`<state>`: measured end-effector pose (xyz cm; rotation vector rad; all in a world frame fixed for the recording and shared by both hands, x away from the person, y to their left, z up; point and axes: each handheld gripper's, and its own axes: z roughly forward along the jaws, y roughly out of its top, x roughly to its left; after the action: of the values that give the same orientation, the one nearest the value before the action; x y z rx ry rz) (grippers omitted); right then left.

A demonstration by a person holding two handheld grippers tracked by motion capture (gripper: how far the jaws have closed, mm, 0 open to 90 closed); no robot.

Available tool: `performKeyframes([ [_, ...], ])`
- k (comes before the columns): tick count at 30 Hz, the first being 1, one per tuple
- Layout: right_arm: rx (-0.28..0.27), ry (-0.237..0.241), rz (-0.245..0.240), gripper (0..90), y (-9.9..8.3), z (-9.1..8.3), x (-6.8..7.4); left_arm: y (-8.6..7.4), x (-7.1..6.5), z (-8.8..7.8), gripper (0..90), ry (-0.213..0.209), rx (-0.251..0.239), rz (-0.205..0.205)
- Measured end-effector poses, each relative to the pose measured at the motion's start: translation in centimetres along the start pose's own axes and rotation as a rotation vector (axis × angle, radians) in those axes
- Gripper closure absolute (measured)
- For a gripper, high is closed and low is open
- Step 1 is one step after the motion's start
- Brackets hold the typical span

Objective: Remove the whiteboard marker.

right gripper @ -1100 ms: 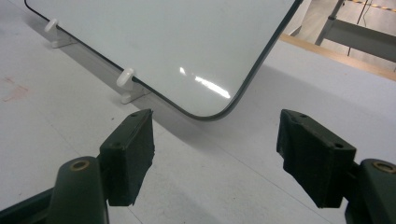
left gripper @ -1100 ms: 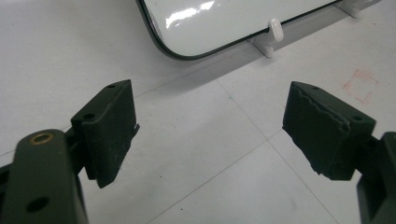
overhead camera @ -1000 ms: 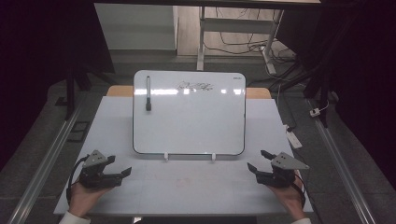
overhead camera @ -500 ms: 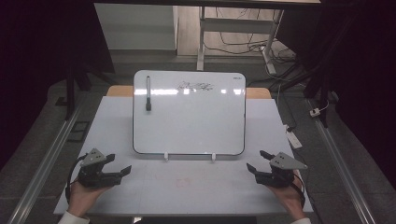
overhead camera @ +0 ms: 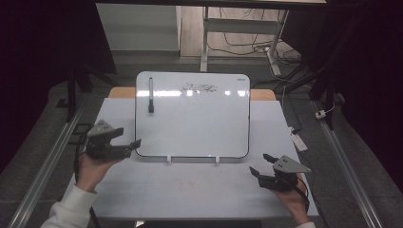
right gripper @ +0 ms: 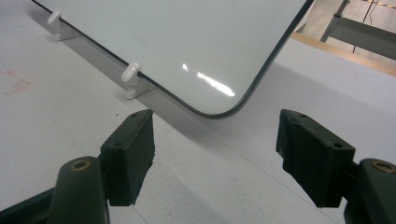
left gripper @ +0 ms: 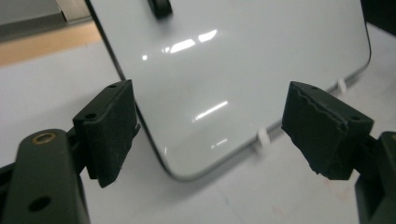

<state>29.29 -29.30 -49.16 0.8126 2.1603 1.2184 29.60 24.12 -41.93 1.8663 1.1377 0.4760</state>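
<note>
A white board (overhead camera: 192,118) leans on two small white clips (overhead camera: 168,159) in the middle of the white table (overhead camera: 190,190). A black marker (overhead camera: 151,95) sticks to its upper left, and some handwriting (overhead camera: 199,87) runs along the top. My left gripper (overhead camera: 132,147) is open at the board's lower left corner, which sits between the jaws in the left gripper view (left gripper: 210,116), along with the board (left gripper: 224,56) and the marker's end (left gripper: 161,5). My right gripper (overhead camera: 260,164) is open and empty, just short of the lower right corner (right gripper: 217,135) of the board (right gripper: 187,37).
A white power strip (overhead camera: 299,141) lies at the table's right edge. Metal rails (overhead camera: 52,156) run along both sides of the table. A wooden edge (overhead camera: 119,92) shows behind the board, and beyond it cables (overhead camera: 247,45) lie on the floor.
My left gripper has moved forward from the table's near left up to the board's lower left corner. The right gripper has barely moved.
</note>
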Motion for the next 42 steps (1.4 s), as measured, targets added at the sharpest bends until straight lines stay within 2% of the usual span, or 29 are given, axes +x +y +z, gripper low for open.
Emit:
performKeyframes([
  [1, 0.0, 0.0, -0.003, 27.5, 0.0, 0.0, 0.0, 0.8, 0.1, 0.2, 19.0, 0.004, -0.007, 0.0],
  [2, 0.002, -0.001, -0.003, 27.6, 0.0, 0.1, 0.0, 2.4, 0.4, 0.8, 19.3, 0.02, -0.015, 0.002],
  [3, 0.005, -0.002, 0.0, 27.5, -0.1, 0.1, 0.0, 2.4, 0.4, 0.8, 19.5, 0.02, -0.015, 0.002],
  [7, 0.009, -0.002, -0.001, 27.5, -0.2, 0.3, 0.0, 5.1, 0.9, 2.1, 20.7, 0.047, -0.015, 0.002],
  [8, 0.01, -0.002, -0.001, 27.6, -0.2, 0.3, 0.0, 6.2, 1.2, 2.6, 21.0, 0.057, -0.017, -0.003],
  [9, 0.011, -0.002, 0.001, 27.6, -0.3, 0.3, 0.0, 6.2, 1.2, 2.6, 21.2, 0.057, -0.017, -0.003],
  [20, 0.03, 0.002, 0.004, 27.6, -0.6, 0.8, 0.3, 10.4, 2.2, 5.9, 28.2, 0.114, -0.028, -0.02],
  [31, 0.034, -0.011, 0.005, 27.6, -0.6, 0.9, 0.3, 12.2, 3.1, 8.8, 40.3, 0.187, -0.036, -0.036],
  [34, 0.037, -0.013, 0.009, 27.6, -0.7, 0.9, 0.3, 12.4, 3.0, 9.4, 42.5, 0.209, -0.044, -0.031],
  [39, 0.047, -0.02, 0.007, 27.6, -0.9, 1.0, 0.2, 12.5, 2.6, 10.5, 52.4, 0.268, -0.038, -0.014],
  [42, 0.05, -0.025, 0.006, 27.7, -0.9, 1.0, 0.2, 12.4, 2.5, 11.0, 56.0, 0.268, -0.036, -0.017],
])
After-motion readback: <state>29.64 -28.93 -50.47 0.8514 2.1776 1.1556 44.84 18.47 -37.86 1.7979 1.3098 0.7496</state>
